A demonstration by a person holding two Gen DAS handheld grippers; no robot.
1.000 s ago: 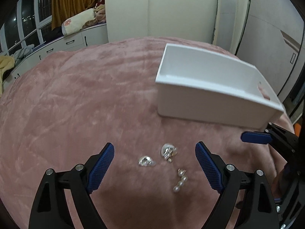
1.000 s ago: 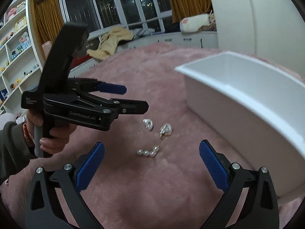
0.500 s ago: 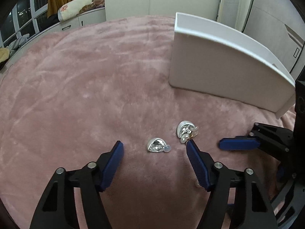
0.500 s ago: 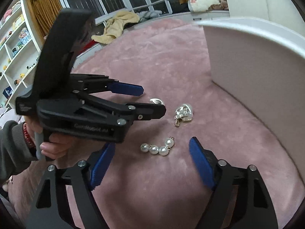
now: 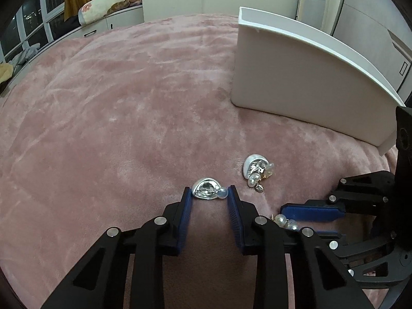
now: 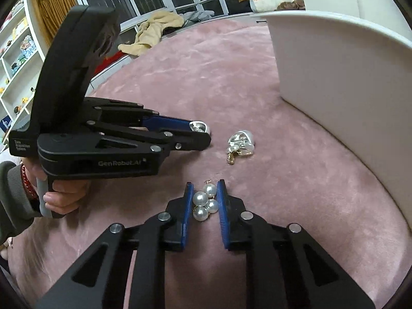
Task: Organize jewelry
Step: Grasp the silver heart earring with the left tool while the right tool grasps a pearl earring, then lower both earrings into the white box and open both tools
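In the left wrist view, the left gripper (image 5: 209,195) has its blue pads closed in on a silver shell-shaped earring (image 5: 206,191) that lies on the pink plush blanket (image 5: 116,118); both pads appear to touch it, one at the shell's edge and the other at the small clear bead on its side, so the hold sits out at the very fingertips. A second silver earring (image 5: 256,170) with pearl and gold dangles lies loose just to the right, and the white box (image 5: 303,82) stands beyond it, well apart from the pieces. For a clean lift I would judge it wise to squeeze firmly before rising, since the bead side is round and could roll out of so shallow a pinch, and to lift straight up so the plush does not snag the post. In the right wrist view, the right gripper (image 6: 205,193) has drawn its pads close around a cluster of pearls (image 6: 204,202) with small gold links; the pearls sit between the pads, seemingly touched on both sides, though how tight the pinch is I cannot be sure. The pearls are slick and loosely linked, so closing fully onto the middle beads before lifting, and moving slowly, should keep the hanging ones from swinging free. Both loads then need carrying over the wall of the box, which looks tall, so a high arc seems called for.
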